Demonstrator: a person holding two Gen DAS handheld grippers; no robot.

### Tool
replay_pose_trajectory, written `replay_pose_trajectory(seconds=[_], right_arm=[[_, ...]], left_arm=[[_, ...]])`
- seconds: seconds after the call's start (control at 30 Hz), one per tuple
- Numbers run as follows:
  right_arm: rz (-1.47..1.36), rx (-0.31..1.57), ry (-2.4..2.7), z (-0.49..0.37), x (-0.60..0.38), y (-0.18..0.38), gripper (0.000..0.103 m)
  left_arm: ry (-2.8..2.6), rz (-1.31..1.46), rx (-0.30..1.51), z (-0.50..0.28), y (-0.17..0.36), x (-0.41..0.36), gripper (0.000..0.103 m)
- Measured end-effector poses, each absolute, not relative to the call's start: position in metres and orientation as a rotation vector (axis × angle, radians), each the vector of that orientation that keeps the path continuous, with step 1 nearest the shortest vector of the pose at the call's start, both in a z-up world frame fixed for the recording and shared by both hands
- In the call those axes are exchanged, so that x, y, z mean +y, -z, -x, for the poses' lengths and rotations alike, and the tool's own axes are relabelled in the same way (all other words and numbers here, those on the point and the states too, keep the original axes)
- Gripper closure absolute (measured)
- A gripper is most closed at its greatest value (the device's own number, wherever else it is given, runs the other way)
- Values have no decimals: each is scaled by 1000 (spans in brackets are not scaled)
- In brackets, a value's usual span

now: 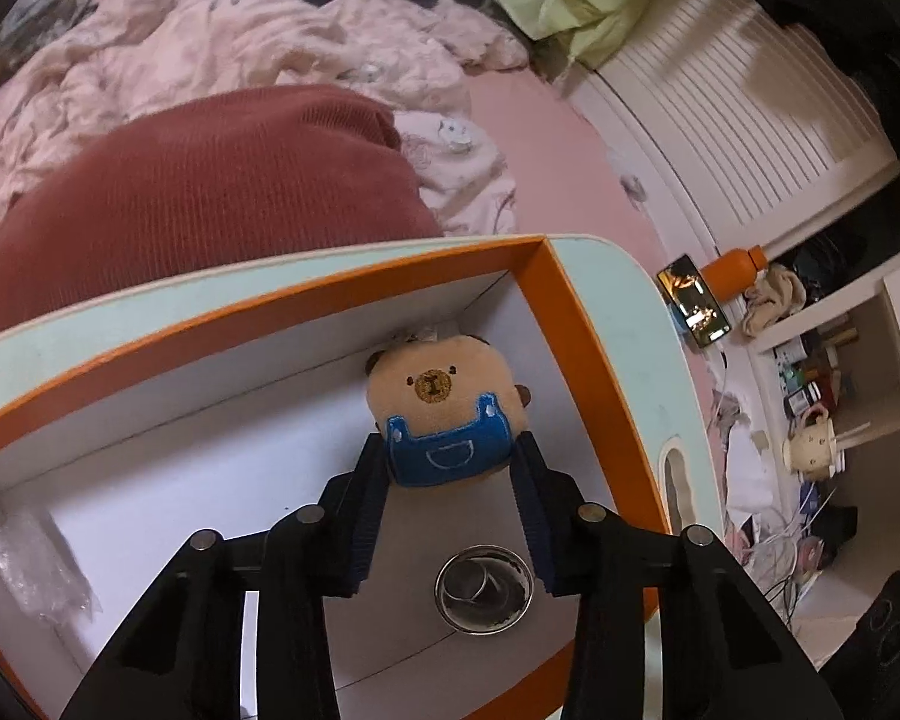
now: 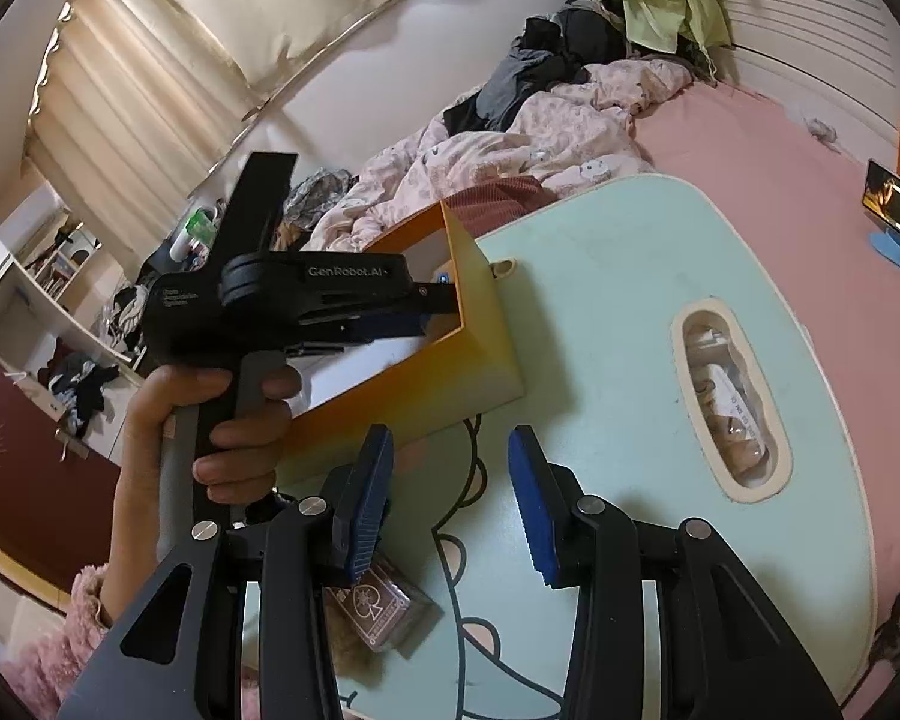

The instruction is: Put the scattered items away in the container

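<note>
on the pale blue table (image 2: 600, 276) i see the orange box (image 1: 576, 324) with white walls. inside it my left gripper (image 1: 450, 468) pinches a small bear toy (image 1: 444, 414) between its pads, above a metal cup (image 1: 485, 588). my right gripper (image 2: 450, 504) hangs partly spread, holding nothing, beside a card deck (image 2: 384, 612) on the table.

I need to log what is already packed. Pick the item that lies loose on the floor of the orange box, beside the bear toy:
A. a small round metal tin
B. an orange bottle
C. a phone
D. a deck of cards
A: in the left wrist view a small round metal tin lies on the white floor of the orange box, just below the bear toy that the left gripper holds between its jaws.
</note>
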State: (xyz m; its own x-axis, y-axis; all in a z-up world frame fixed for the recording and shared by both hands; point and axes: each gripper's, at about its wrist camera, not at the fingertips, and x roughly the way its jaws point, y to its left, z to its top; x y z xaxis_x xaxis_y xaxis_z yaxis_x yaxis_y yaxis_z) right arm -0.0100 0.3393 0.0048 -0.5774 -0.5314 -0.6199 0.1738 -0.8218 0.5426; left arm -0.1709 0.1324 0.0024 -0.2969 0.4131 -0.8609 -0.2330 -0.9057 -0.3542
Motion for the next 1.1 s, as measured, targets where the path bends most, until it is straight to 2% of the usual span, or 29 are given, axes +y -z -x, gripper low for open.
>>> replay_pose_trajectory(seconds=[0.23, 0.47, 0.67, 0.8, 1.1], right_arm=[[-1152, -593, 2409, 9, 338, -5, 62], [-1147, -536, 2408, 9, 332, -16, 62], [-1105, -428, 2234, 23, 285, -48, 62], [-1172, -291, 2110, 44, 223, -56, 62], [-1470, -126, 2029, 118, 118, -15, 61]], left_arm=[[-2274, 1329, -325, 132, -62, 91, 64], [-2430, 1115, -221, 44, -105, 19, 63], [-2507, 1218, -281, 4, -65, -47, 63], [-2466, 1309, -198, -9, -28, -47, 63], [-2471, 1288, -232, -10, -5, -47, 61]])
